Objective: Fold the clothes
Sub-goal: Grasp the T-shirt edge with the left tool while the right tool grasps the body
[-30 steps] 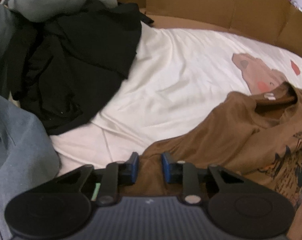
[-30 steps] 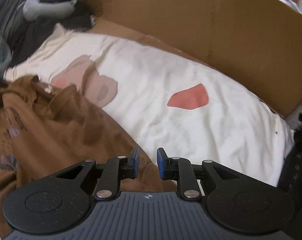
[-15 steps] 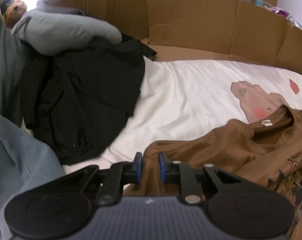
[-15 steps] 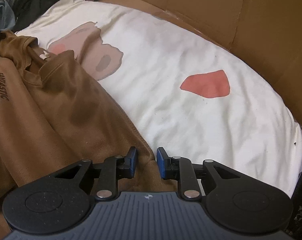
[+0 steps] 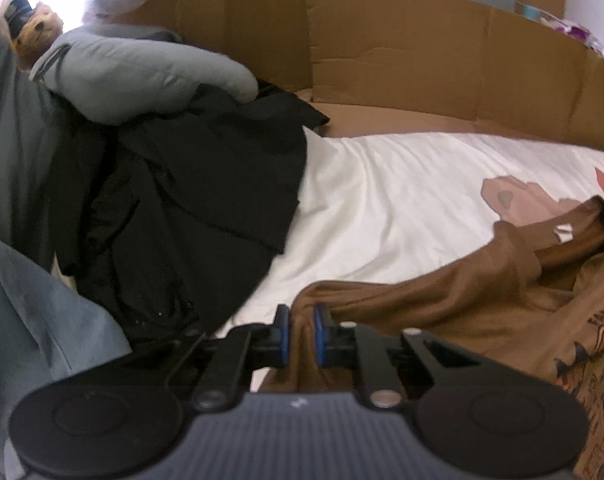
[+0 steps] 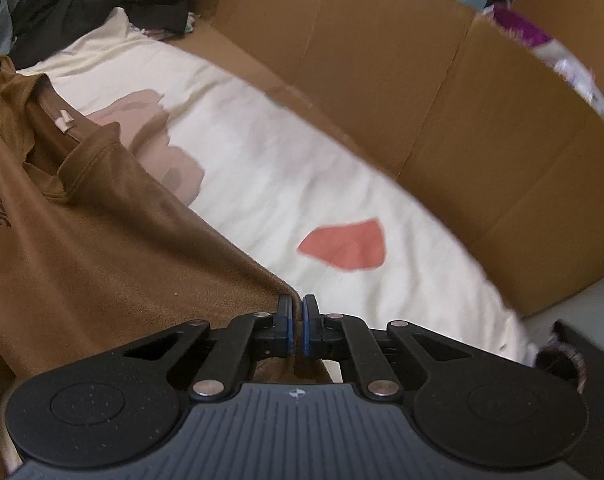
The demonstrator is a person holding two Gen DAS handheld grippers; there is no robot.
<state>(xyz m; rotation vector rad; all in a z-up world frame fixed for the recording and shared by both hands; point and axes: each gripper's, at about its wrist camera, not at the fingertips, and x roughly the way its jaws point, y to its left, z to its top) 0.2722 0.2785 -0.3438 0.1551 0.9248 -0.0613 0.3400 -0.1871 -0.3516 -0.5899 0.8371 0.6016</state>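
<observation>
shirt: one brown T-shirt [image 5: 482, 300], printed side up, lies on the white sheet [image 5: 402, 200] of the bed. Collar points away from us, body runs back toward us.
left tool [image 5: 302, 338]: jaws closing, a bunched fold of the shirt's left edge between them, pads already on the cloth.
right tool [image 6: 296, 326]: clenched nearly flat on the shirt's right edge, thin cloth pinched at the tips.
key relation: shirt spans between our two tools, each at its own side edge. Long axis runs from us to the collar, so we judge the next lift or fold goes along it.
nearer hand: neither, both are on the cloth.
count: one brown shirt, two tools.
around: black garment pile [image 5: 189, 208] and grey pillow [image 5: 141, 76] well apart to the left, cardboard wall [image 6: 402, 80] behind the bed.
</observation>
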